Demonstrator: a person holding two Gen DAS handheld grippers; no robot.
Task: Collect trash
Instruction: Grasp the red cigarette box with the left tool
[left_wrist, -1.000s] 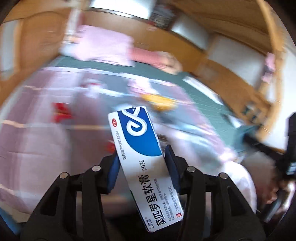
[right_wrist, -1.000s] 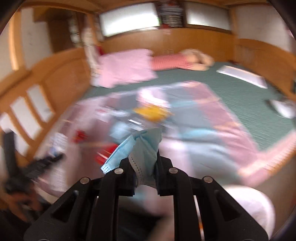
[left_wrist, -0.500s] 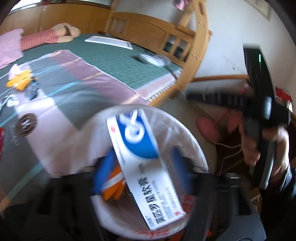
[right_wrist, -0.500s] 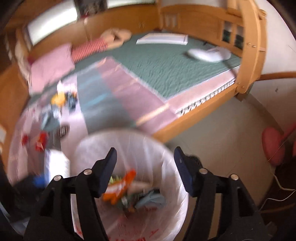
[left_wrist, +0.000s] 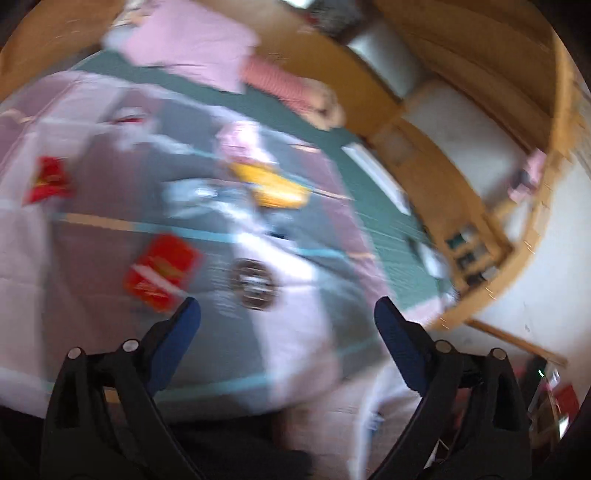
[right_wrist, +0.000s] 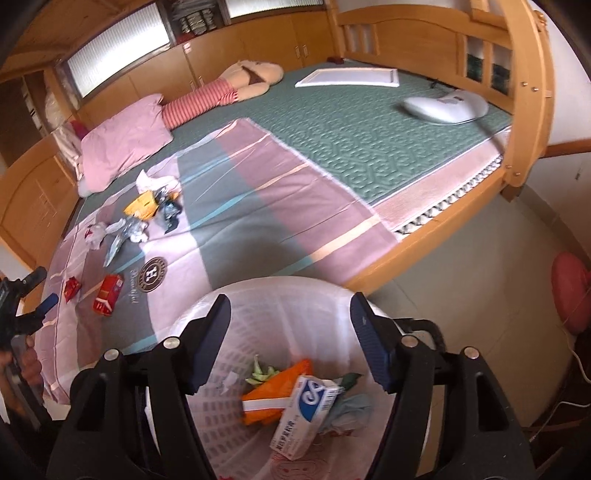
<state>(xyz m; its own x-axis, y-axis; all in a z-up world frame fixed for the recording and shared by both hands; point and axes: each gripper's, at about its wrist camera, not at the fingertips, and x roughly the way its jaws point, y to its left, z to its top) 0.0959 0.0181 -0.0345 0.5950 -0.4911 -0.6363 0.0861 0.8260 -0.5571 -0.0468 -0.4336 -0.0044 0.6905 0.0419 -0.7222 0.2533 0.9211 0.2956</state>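
Bin (right_wrist: 258, 295): one, white, bag-lined, on the floor against the bed's near edge, directly under the right tongs (right_wrist: 290, 343).

Bin contents: one blue-and-white box (right_wrist: 304, 415) lying tilted on top; one orange packet (right_wrist: 275, 393) partly beneath it; one crumpled pale-blue mask (right_wrist: 349, 406) touching the box's right side; green scraps (right_wrist: 260, 373) behind the packet, count unclear.

Trash on the sheet (right_wrist: 236, 210): two red packs, the larger (right_wrist: 108, 294) beside a round logo (right_wrist: 151, 277), the smaller (right_wrist: 71, 288) just left of it; one yellow wrapper (right_wrist: 142, 207); one white tissue (right_wrist: 155, 181) behind the wrapper; silver and dark wrappers (right_wrist: 125, 230) in a loose cluster near the yellow one, count unclear.

Right tongs: released, jaws wide apart, nothing between them, hanging above the bin mouth.

Left tongs (left_wrist: 287, 326): released, jaws wide apart, empty, pointing over the sheet; the view is badly blurred. It shows two red packs, the larger (left_wrist: 160, 273) near the left jaw and the smaller (left_wrist: 48, 181) farther off to the left, with one yellow wrapper (left_wrist: 273, 184) beyond.

Bed (right_wrist: 436, 229): one, wooden frame, green mat. On the mat: one pink pillow (right_wrist: 123, 144); one striped plush doll (right_wrist: 225, 86); one white flat frame (right_wrist: 349, 78); one white appliance (right_wrist: 445, 105).

Floor: one pink round object (right_wrist: 570, 291) at the right edge.
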